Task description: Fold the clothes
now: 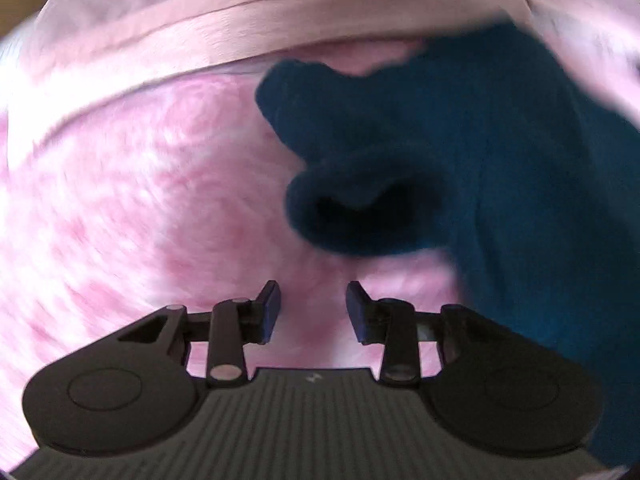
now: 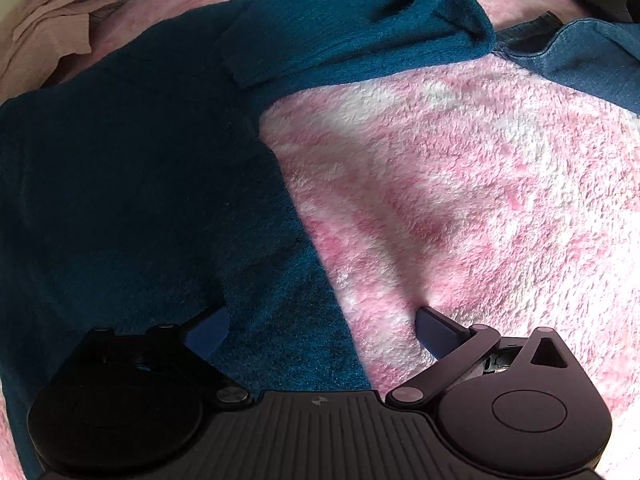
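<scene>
Two claws, both gaping and empty: right claw [image 2: 322, 330] straddles the teal sweater's [image 2: 132, 184] side edge; left claw [image 1: 314, 308] hovers over the pink blanket [image 1: 140, 200], sweater to its right.

The sweater [image 2: 132, 184] is dark teal, the fluffy blanket [image 2: 480, 184] is mottled pink and white, the jeans [image 2: 580, 52] are blue.

Your right gripper [image 2: 322, 330] points down at the pink blanket [image 2: 460, 184], jaws spread wide with nothing pinched. The teal sweater's [image 2: 132, 184] edge lies between them: one finger sits over the knit, the other over the blanket. A denim piece [image 2: 580, 56] touches the sweater's far corner.
</scene>
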The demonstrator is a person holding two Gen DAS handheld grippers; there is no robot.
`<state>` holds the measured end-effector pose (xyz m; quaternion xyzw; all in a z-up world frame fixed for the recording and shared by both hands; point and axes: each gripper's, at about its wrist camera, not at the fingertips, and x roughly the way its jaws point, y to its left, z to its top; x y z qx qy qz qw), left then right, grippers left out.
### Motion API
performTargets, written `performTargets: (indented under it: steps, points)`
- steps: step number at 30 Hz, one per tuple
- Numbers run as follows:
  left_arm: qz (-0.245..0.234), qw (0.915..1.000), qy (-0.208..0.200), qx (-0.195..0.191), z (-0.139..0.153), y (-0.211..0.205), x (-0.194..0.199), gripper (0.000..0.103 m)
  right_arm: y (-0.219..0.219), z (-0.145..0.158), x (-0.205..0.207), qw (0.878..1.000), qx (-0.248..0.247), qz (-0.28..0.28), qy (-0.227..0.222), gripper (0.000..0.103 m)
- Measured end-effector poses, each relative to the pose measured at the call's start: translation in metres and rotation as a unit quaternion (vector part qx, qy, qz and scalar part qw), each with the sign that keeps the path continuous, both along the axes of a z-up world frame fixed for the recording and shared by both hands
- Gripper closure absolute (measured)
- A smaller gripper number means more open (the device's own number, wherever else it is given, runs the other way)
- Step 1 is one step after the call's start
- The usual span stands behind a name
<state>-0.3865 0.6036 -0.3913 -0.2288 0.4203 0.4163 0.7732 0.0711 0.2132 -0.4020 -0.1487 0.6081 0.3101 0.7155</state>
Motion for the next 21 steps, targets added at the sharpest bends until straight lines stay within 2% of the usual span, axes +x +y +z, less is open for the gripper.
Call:
performTargets:
  steps: [1, 3, 4, 5, 6, 7, 8, 9, 11, 12, 13, 14, 16, 18, 19, 20, 21]
  points:
    - [0.029, 0.999, -0.034, -0.01, -0.002, 0.002, -0.003, 0.048, 0.0, 0.0, -0.001, 1.0, 0.002, 0.003, -0.002, 0.0]
    - [0.105, 0.9875, -0.111, -0.038, -0.002, 0.02, -0.004, 0.047, 0.002, -0.001, -0.005, 1.0, 0.002, 0.006, -0.009, 0.0]
    - [0.144, 0.9769, -0.149, -0.052, -0.002, 0.03, -0.004, 0.047, 0.003, -0.001, -0.007, 1.0, 0.0, 0.006, -0.013, 0.0]
    - [0.16, 0.9671, -0.186, -0.068, -0.003, 0.033, -0.007, 0.048, 0.005, -0.001, -0.009, 1.0, -0.002, 0.005, -0.016, 0.0]
    - [0.159, 0.9685, -0.18, -0.064, -0.005, 0.035, -0.003, 0.056, 0.006, -0.002, -0.011, 1.0, -0.003, 0.004, -0.02, 0.0]
    - [0.158, 0.9705, -0.172, -0.06, -0.007, 0.036, 0.001, 0.074, 0.008, -0.002, -0.012, 1.0, -0.005, 0.002, -0.021, 0.0]
    - [0.156, 0.9725, -0.164, -0.055, -0.009, 0.038, 0.006, 0.088, 0.009, -0.002, -0.013, 1.0, -0.006, 0.0, -0.022, 0.0]
    - [0.138, 0.982, -0.126, -0.027, -0.009, 0.037, 0.014, 0.095, 0.011, -0.002, -0.014, 1.0, -0.006, -0.002, -0.023, 0.0]
    - [0.085, 0.9942, -0.053, 0.04, 0.007, 0.032, 0.028, 0.095, 0.012, -0.002, -0.014, 1.0, -0.007, -0.002, -0.024, 0.0]
    - [0.057, 0.9955, -0.017, 0.073, 0.016, 0.03, 0.035, 0.095, 0.012, -0.002, -0.014, 1.0, -0.007, -0.001, -0.024, 0.0]
    - [0.013, 0.9899, 0.034, 0.137, 0.031, 0.022, 0.043, 0.095, 0.012, -0.002, -0.014, 1.0, -0.007, 0.0, -0.023, 0.0]
    - [-0.026, 0.9699, 0.094, 0.223, 0.049, 0.013, 0.047, 0.095, 0.009, -0.001, -0.012, 1.0, -0.006, 0.002, -0.023, 0.0]
    - [-0.085, 0.9003, 0.199, 0.378, 0.082, -0.001, 0.05, 0.094, 0.003, 0.001, -0.01, 1.0, -0.005, 0.005, -0.021, 0.0]
    - [-0.106, 0.838, 0.28, 0.456, 0.098, -0.01, 0.038, 0.09, 0.005, 0.0, -0.01, 1.0, -0.008, 0.004, -0.021, 0.0]
    - [-0.116, 0.8019, 0.319, 0.492, 0.106, -0.015, 0.031, 0.087, 0.007, 0.0, -0.011, 1.0, -0.01, 0.003, -0.021, 0.0]
    - [-0.127, 0.7662, 0.376, 0.506, 0.096, -0.011, 0.022, 0.083, 0.008, 0.0, -0.011, 1.0, -0.011, 0.002, -0.021, 0.0]
    - [-0.14, 0.7354, 0.433, 0.502, 0.075, -0.01, 0.009, 0.077, 0.008, 0.0, -0.011, 1.0, -0.012, 0.001, -0.021, 0.0]
